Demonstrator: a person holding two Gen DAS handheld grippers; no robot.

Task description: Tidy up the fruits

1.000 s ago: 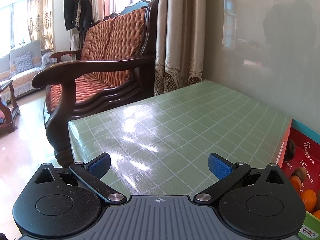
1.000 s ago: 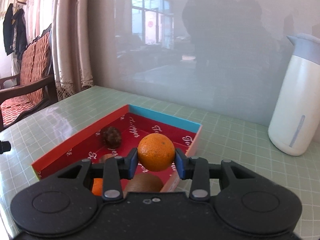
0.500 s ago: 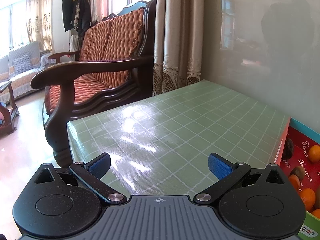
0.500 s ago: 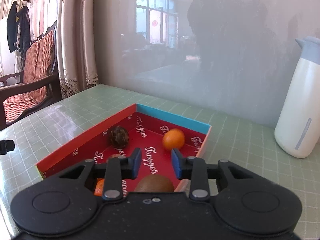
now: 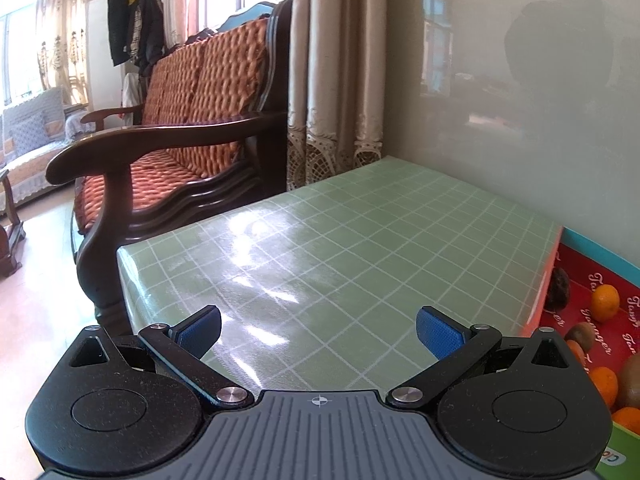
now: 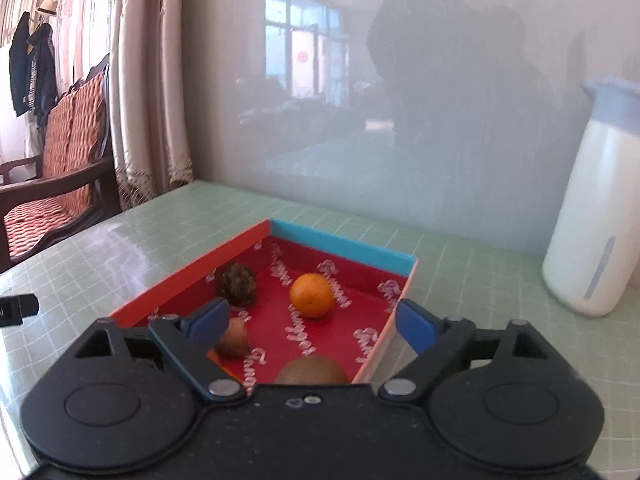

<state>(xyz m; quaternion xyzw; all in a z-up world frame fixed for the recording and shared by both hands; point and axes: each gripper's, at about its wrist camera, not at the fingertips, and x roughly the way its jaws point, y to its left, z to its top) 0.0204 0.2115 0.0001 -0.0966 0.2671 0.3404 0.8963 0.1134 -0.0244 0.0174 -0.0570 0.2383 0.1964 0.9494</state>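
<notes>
Right gripper (image 6: 310, 322) opening wide, nothing between jaws, over red box (image 6: 192, 280). Near: kiwi (image 6: 312, 370); farther: orange (image 6: 312, 295), dark fruit (image 6: 237, 284), perhaps lychee. White jug (image 6: 596, 216) far right. Left gripper (image 5: 318, 330) spread empty over green table (image 5: 340, 248).

Bright daylight pours through the curtained windows (image 5: 60, 40) at the left, overexposing them. Glare streaks the glossy green checked tablecloth (image 5: 280, 264). The pale glossy wall (image 6: 400, 100) mirrors dim silhouettes. Fisheye bending darkens the corners; the right wrist view is slightly soft.

white jug (image 6: 596, 216) cut off at right edge, kiwi (image 6: 311, 371) half hidden behind gripper body
</notes>
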